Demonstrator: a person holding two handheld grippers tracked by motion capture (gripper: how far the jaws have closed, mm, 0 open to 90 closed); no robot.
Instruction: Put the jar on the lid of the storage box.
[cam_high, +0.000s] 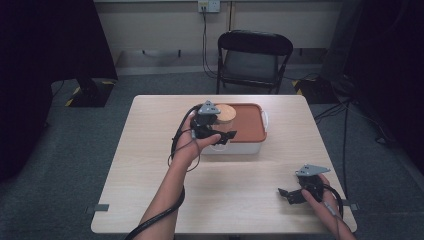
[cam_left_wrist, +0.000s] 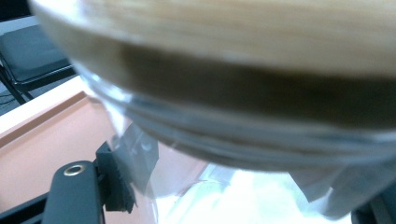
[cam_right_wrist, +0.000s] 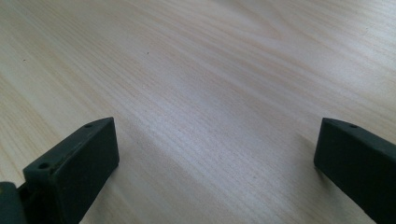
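**Glass jar gripped at the tray**

Forearm and cable come up from the bottom of the high view to the left tongs (cam_high: 220, 136), whose jaws are closed on a glass jar (cam_high: 224, 131) with a round wooden lid (cam_high: 223, 112). The jar sits at the front left of a rust-orange tray (cam_high: 250, 125) with a white rim, at the middle of the tabletop (cam_high: 150, 165). I cannot tell whether the jar rests on the tray or is lifted just clear of it.

Right tongs (cam_high: 289, 195) rest wide open and empty near the tabletop's front right corner, well apart from the jar.

Handling it well probably means a level, steady grip below the lid, since smooth curved glass may slip between hard black jaws. The lid is pale, grained wood; the tabletop is light wood laminate.
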